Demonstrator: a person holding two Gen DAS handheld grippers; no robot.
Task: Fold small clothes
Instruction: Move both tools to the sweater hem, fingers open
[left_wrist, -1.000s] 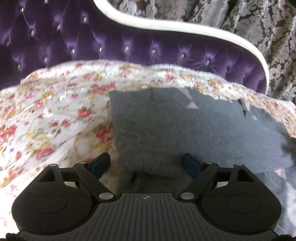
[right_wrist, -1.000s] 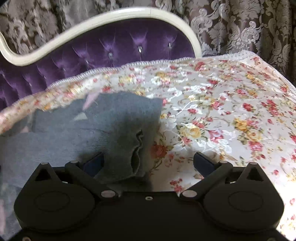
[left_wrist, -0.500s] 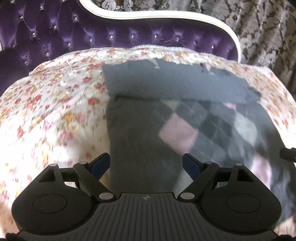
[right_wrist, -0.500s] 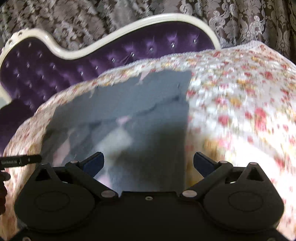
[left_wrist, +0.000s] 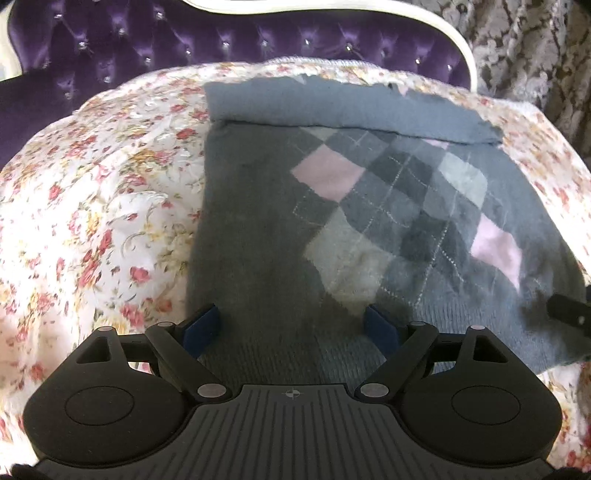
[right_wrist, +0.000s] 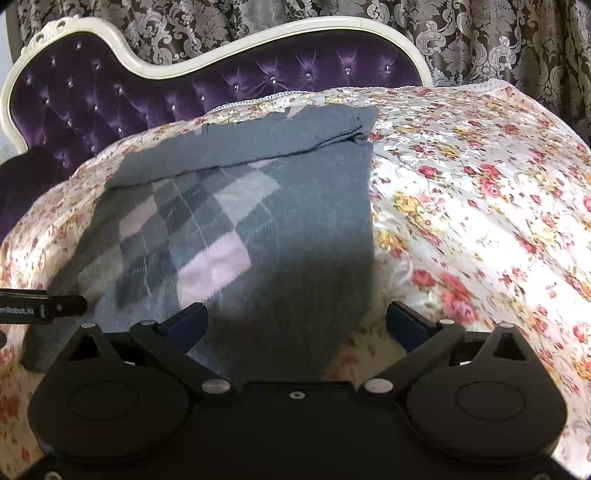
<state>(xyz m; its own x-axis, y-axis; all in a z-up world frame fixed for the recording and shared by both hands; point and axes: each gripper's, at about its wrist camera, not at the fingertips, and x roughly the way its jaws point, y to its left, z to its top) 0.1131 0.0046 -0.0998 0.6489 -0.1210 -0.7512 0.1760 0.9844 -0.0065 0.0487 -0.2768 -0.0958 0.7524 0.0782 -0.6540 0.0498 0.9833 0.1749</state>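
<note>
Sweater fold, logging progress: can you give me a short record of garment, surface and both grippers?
garment: grey argyle sweater, lying flat, far edge folded over as a plain band
surface: floral cover on a purple sofa
left gripper: open, above near hem, holding nothing
right gripper: open, above near right corner, holding nothing

Through my left wrist camera, the grey argyle sweater lay flat on the floral bedspread. My left gripper hung spread wide over its near hem, holding nothing.
</note>
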